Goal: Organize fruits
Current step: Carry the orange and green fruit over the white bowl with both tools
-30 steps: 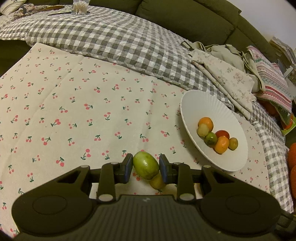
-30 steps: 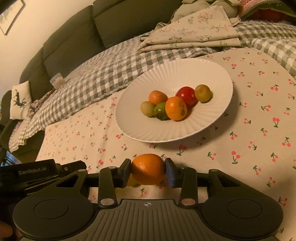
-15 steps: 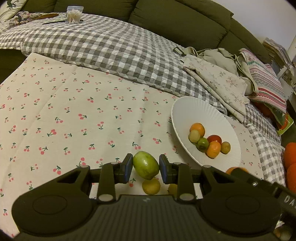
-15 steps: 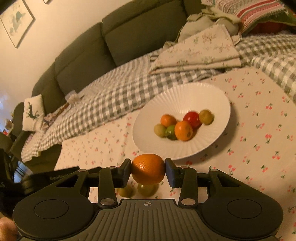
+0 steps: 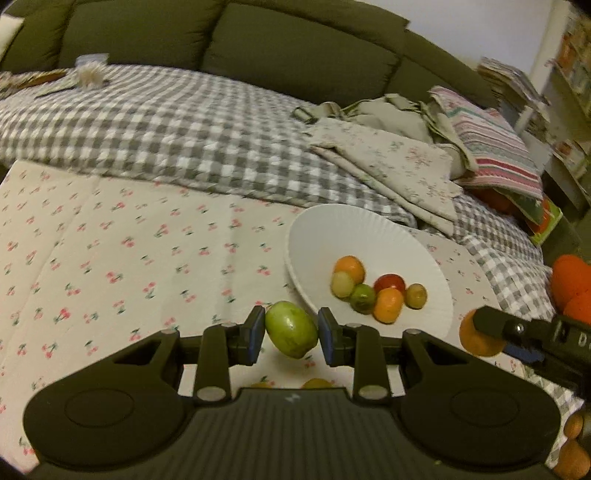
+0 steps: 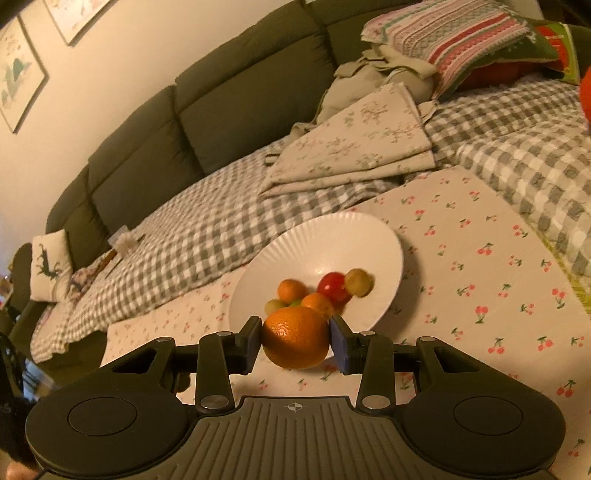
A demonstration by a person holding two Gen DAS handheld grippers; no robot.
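My left gripper (image 5: 291, 335) is shut on a green fruit (image 5: 291, 334), held above the cherry-print cloth just left of the white plate (image 5: 325, 229). My right gripper (image 6: 295, 339) is shut on an orange (image 6: 295, 336), held in front of the plate's (image 6: 347, 236) near rim. The orange also shows at the right of the left wrist view (image 5: 476, 338). The plate holds several small fruits: orange, green, red and yellowish ones (image 5: 373, 290). Two yellow fruits (image 5: 317, 384) lie on the cloth below the left gripper, mostly hidden.
A grey checked blanket (image 5: 184, 122) covers the sofa seat behind the cloth. Folded floral cloths (image 6: 354, 144) and a striped pillow (image 6: 447, 33) lie behind the plate. Orange round things (image 5: 572, 288) sit at the far right edge.
Both grippers have risen with their fruits and drawn closer to the plate. The right gripper's orange now shows in the left wrist view.
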